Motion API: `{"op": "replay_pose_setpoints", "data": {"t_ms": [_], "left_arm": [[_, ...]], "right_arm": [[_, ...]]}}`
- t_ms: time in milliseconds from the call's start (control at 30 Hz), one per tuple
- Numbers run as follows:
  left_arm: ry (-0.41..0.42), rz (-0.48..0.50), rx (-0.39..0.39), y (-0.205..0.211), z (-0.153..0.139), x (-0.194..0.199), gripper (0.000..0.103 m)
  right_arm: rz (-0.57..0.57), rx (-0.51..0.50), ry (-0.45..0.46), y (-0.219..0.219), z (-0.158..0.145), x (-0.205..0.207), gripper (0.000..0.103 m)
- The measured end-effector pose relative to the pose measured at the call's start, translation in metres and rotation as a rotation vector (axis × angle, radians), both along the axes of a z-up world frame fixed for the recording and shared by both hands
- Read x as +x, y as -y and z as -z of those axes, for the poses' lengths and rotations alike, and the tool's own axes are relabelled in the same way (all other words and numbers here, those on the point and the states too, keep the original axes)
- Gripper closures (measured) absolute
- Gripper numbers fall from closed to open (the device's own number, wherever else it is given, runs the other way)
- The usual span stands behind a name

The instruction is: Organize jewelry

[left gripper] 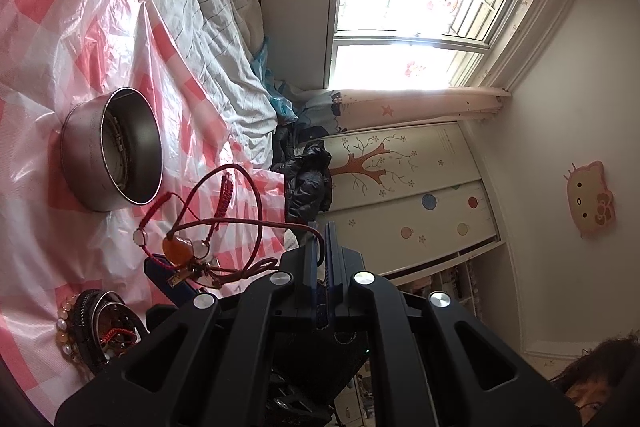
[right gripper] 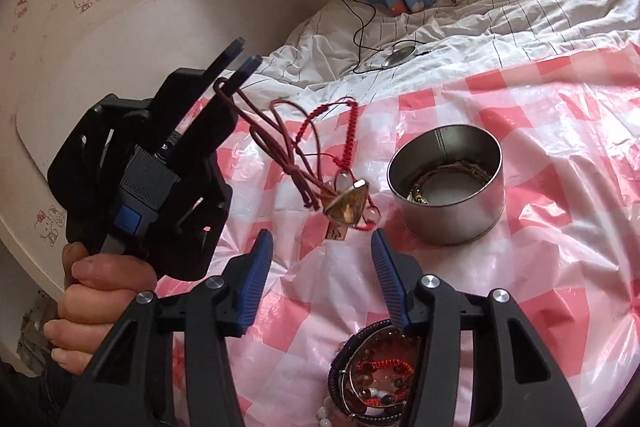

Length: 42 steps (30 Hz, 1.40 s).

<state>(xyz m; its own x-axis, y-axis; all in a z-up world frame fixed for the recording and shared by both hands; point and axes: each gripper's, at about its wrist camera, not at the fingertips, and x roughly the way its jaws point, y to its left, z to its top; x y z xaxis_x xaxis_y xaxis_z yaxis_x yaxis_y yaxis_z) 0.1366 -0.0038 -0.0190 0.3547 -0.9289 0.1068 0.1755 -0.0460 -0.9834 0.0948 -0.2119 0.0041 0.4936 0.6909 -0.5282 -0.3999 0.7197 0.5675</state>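
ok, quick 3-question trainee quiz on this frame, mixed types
1. True or false: the left tool is shut on the cord necklace.
2. The right tool is: A) open B) shut on a bracelet C) inside the tin.
3. Fill in: the tin stands on a pink-checked ____.

Key: 1 true; 2 A; 3 sheet.

No legible text, label, brand name or number appears in either view. The wall plaque [left gripper: 590,198] and the wallpaper [right gripper: 86,1] carry only a cartoon cat motif, without lettering.
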Motion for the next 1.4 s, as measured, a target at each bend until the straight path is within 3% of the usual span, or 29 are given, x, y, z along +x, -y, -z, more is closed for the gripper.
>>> {"op": "replay_pose_setpoints", "data": {"t_ms": [100,167,267,467,733,933,1067,1133,1400], "left_arm": [[0.001,0.005,-0.003,0.001,-0.001,0.001,0.101],[-0.001,0.004,-0.002,0.0,0.0,0.001,0.101],[-0.006,-0.004,0.001,-0.002,0.0,0.002,0.101],[-0.015,-0.049,0.027,-0.015,0.001,0.004,0.101],[-0.059,-0.138,0.07,-0.038,0.008,0.009,0.101],[-0.08,-0.133,0.074,-0.041,0.011,0.013,0.101],[-0.125,-0.123,0.12,-0.039,0.02,0.015,0.096],[-0.145,-0.115,0.142,-0.036,0.025,0.014,0.088],[-0.131,-0.084,0.254,-0.031,0.019,0.009,0.085]], "right_arm": [[-0.005,-0.037,0.007,-0.004,0.001,0.0,0.062],[-0.025,-0.066,0.023,-0.008,-0.001,-0.002,0.087],[-0.045,-0.089,0.052,-0.013,-0.004,-0.007,0.098],[-0.142,-0.089,0.105,-0.023,-0.016,-0.025,0.099],[-0.414,-0.055,0.223,-0.041,-0.042,-0.064,0.099],[-0.483,-0.04,0.244,-0.037,-0.05,-0.076,0.1],[-0.502,0.013,0.251,-0.026,-0.058,-0.077,0.1],[-0.487,0.035,0.257,-0.017,-0.062,-0.077,0.1],[-0.27,0.086,0.208,0.025,-0.065,-0.05,0.1]]}}
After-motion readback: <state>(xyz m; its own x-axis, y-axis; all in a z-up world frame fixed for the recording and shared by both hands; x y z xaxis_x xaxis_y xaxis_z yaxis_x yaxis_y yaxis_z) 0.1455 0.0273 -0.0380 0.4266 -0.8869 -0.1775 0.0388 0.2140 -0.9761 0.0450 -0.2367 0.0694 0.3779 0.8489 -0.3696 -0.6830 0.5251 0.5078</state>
